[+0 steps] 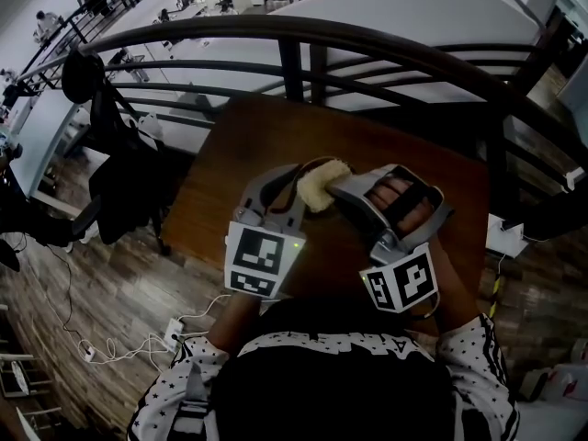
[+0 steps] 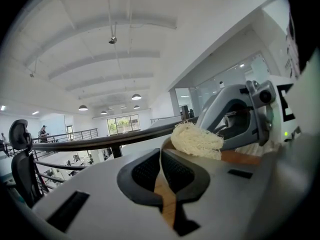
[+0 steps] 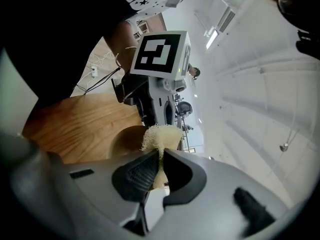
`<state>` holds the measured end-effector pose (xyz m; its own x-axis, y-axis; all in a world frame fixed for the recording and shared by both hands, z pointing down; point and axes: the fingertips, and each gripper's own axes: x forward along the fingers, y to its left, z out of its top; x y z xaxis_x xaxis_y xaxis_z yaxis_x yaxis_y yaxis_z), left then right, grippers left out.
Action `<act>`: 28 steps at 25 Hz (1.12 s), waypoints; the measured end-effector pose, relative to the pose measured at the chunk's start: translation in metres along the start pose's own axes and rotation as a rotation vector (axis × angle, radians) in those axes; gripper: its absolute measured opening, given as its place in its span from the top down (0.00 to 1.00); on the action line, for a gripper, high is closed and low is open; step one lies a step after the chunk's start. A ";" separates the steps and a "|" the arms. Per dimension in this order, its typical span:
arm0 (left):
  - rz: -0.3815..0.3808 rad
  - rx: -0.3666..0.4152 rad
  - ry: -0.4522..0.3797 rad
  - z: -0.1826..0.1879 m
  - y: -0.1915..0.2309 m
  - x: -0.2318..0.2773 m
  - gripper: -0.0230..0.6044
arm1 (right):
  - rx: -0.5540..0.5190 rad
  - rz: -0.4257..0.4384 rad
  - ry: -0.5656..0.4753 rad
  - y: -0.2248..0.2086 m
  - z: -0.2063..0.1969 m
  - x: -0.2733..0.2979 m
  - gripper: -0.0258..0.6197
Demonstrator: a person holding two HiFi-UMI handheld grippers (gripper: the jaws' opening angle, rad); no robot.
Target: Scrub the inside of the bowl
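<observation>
A wooden bowl [image 1: 306, 166] is held up over the brown table [image 1: 230, 145], tipped on its side between the two grippers. My left gripper [image 1: 292, 189] is shut on the bowl's thin rim [image 2: 166, 204], which runs between its pads. A pale yellow mesh scrubber [image 1: 321, 187] sits against the inside of the bowl, and my right gripper [image 1: 347, 191] is shut on it. In the right gripper view the scrubber [image 3: 161, 136] sticks out past the shut jaws, with the bowl [image 3: 125, 139] just behind it. The left gripper view shows the scrubber [image 2: 196, 140] beside the rim.
A dark curved railing [image 1: 303, 35] runs along the table's far edge, with a drop to a lower floor behind it. A black chair with dark clothing [image 1: 119, 177] stands at the left. Cables [image 1: 110, 343] lie on the wooden floor at the lower left.
</observation>
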<state>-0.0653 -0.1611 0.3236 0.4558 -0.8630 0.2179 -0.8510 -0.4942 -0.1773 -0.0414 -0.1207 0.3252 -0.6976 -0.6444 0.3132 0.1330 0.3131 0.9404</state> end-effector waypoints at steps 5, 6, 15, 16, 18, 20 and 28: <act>-0.018 -0.023 -0.004 0.002 -0.001 -0.002 0.93 | -0.004 0.023 -0.022 0.000 0.001 0.005 0.90; -0.018 -0.023 -0.003 0.002 -0.001 -0.003 0.93 | 0.004 0.027 -0.021 0.001 0.000 0.006 0.90; -0.021 -0.009 -0.008 0.005 -0.002 -0.007 0.93 | 0.082 0.057 0.030 0.006 -0.010 0.016 0.90; -0.020 -0.005 -0.009 0.006 -0.001 -0.007 0.93 | 0.086 0.057 0.033 0.006 -0.010 0.016 0.90; -0.018 0.001 -0.012 0.007 -0.001 -0.008 0.93 | 0.097 0.058 0.040 0.006 -0.011 0.017 0.90; -0.017 0.007 -0.017 0.010 -0.002 -0.009 0.93 | 0.108 0.062 0.050 0.006 -0.012 0.016 0.90; -0.013 0.023 -0.043 0.018 -0.006 -0.009 0.93 | 0.170 0.055 0.063 0.007 -0.017 0.010 0.90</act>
<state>-0.0597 -0.1519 0.3048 0.4778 -0.8602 0.1784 -0.8392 -0.5070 -0.1967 -0.0351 -0.1366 0.3373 -0.6467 -0.6637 0.3758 0.0449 0.4587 0.8875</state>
